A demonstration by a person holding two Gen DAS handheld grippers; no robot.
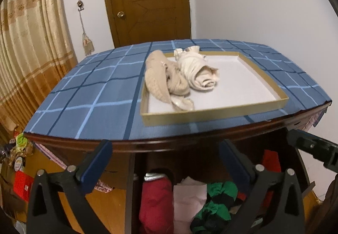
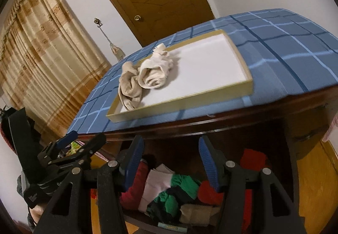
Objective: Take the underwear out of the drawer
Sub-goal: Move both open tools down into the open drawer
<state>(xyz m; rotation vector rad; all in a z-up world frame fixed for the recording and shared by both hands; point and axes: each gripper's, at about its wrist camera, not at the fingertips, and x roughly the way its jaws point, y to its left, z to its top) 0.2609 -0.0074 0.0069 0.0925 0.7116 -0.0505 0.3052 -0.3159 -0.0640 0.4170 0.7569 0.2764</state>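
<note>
Left gripper is spread wide with nothing in it; right gripper sits about half open, also empty. Both hang over the open dark wooden drawer, where a jumble of red, pink and green underwear lies just below the fingertips. Two beige pieces already sit in the gold-rimmed white tray on the blue checked table. The drawer's front is cut off.

- We count two pale underwear pieces: a beige one and a cream one at its 3 o'clock.
- We count one gold-rimmed tray.
- We count one open drawer.
- We see two grippers, each with two fingers.
- We count one door at 12 o'clock.
</note>
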